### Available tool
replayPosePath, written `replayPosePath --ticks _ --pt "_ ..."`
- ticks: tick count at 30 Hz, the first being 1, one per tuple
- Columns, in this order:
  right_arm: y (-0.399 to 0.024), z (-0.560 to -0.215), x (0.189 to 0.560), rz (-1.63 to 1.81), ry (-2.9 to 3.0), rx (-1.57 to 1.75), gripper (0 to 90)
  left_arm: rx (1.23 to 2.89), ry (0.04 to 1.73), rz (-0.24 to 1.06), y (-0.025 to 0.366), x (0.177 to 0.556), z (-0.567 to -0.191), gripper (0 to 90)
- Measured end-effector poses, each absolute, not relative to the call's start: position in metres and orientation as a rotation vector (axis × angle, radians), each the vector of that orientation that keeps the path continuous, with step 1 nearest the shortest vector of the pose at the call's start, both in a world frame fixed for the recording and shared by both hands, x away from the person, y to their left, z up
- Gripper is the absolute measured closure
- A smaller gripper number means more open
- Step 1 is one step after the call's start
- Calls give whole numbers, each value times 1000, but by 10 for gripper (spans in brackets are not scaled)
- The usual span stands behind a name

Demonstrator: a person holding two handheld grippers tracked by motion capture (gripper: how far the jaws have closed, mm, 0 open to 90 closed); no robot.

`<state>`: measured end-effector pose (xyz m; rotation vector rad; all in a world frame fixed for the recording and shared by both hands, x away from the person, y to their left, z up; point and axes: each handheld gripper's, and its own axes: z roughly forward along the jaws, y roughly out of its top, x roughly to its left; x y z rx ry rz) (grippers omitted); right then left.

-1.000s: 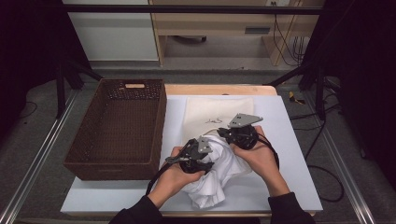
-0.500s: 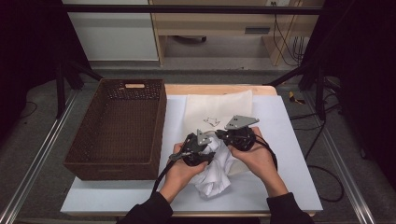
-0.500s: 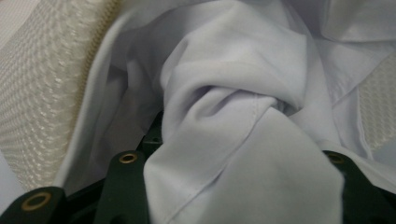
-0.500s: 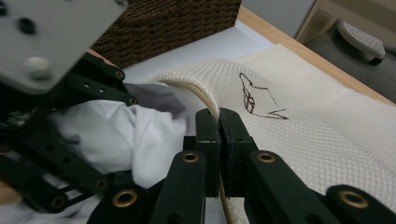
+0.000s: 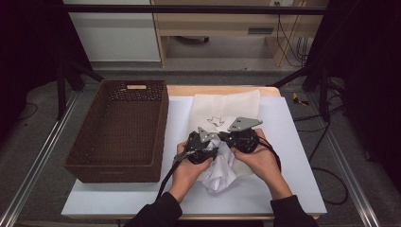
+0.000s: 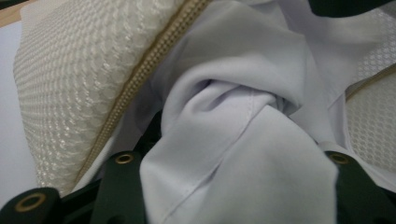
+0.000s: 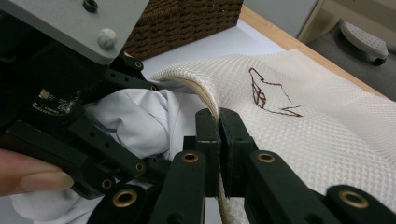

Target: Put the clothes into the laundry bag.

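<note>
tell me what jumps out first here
Mid-table, two hands work a white garment into a cream mesh laundry bag. The right claw is clamped on the bag's zipper edge, and the left claw has bunched cloth between its jaws. A dark wicker basket sits left.

You had the basket on the table at nine o'clock from the mesh bag. The shirt lay at six o'clock of the bag, partly in its mouth.
</note>
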<state>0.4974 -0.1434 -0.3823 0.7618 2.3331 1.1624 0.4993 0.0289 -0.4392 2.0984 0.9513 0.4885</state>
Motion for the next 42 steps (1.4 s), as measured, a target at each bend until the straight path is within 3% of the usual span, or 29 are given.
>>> replayPosePath --ticks 8,13,34,42 --pt "-147 -387 501 1146 2335 795 875 2054 901 462 30 498 -441 245" --pt "-149 -386 501 1145 2334 798 873 2027 879 439 33 493 -435 183" --pt "-150 -385 500 1145 2326 797 872 1949 755 468 56 450 -404 94" --pt "-149 -385 498 1137 2327 797 872 1933 762 478 67 435 -403 162"
